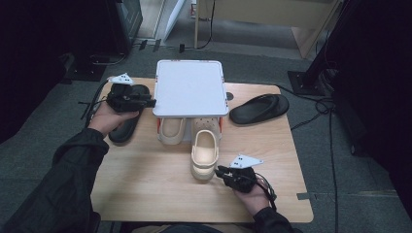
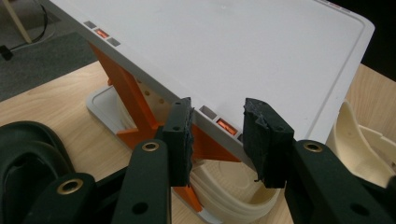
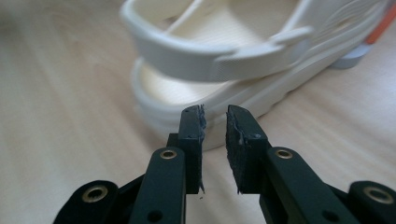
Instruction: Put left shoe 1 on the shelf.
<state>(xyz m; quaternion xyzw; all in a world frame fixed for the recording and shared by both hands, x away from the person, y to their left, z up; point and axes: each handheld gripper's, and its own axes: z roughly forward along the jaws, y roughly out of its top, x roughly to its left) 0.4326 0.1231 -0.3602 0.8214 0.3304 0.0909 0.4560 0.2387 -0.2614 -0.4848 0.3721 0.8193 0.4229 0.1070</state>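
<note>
Your right claw [image 3: 215, 126] sits narrow and empty, the cream clog's [image 1: 204, 155] heel just ahead of its tips on the surface [image 1: 145, 184]. Widen the jaws before you close in, then take the heel strap [image 3: 196, 58] squarely. Your left claw [image 2: 226, 135], wider and empty, hovers beside the white rack [image 1: 190, 87]; keep it clear.
</note>
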